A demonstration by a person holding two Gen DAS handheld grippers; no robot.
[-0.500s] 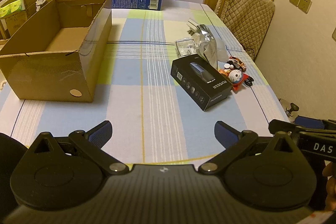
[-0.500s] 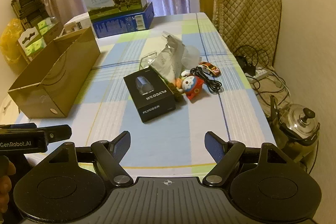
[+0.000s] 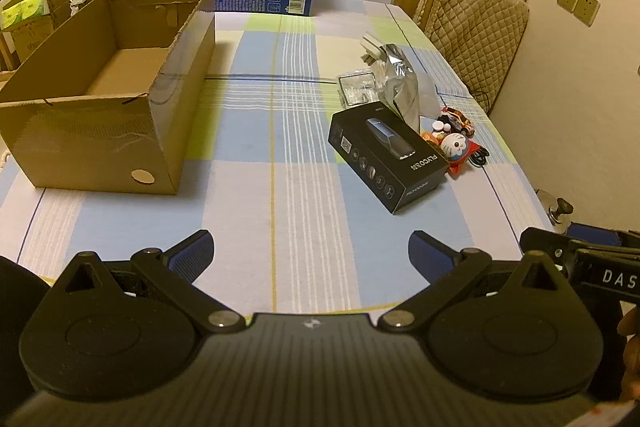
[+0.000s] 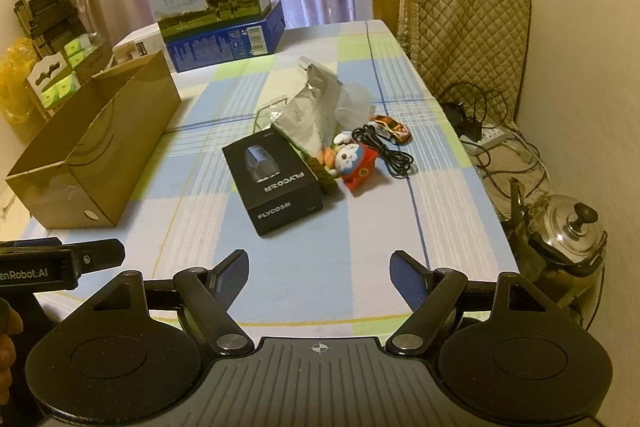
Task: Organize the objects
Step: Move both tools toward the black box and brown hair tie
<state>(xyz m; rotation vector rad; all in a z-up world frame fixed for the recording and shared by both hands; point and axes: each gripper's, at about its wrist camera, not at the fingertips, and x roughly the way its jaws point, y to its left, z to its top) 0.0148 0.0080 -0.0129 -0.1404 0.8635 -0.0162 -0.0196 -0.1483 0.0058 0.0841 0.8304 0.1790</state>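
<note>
The cardboard box (image 3: 100, 115) looks empty, both grippers, left (image 3: 310, 255) and right (image 4: 318, 277), spread wide, holding nothing.

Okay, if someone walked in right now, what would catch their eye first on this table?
Probably the big open brown cardboard box on the table's left side, with nothing visible inside. Next, the glossy black rectangular product box near the middle, with a crinkled silver foil bag and a small blue-and-white cat plush toy clustered beside it.

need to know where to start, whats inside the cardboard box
The cardboard box shows only bare floor and inner walls in the left view; nothing lies in it. The near wall hides the closest strip of floor.
</note>
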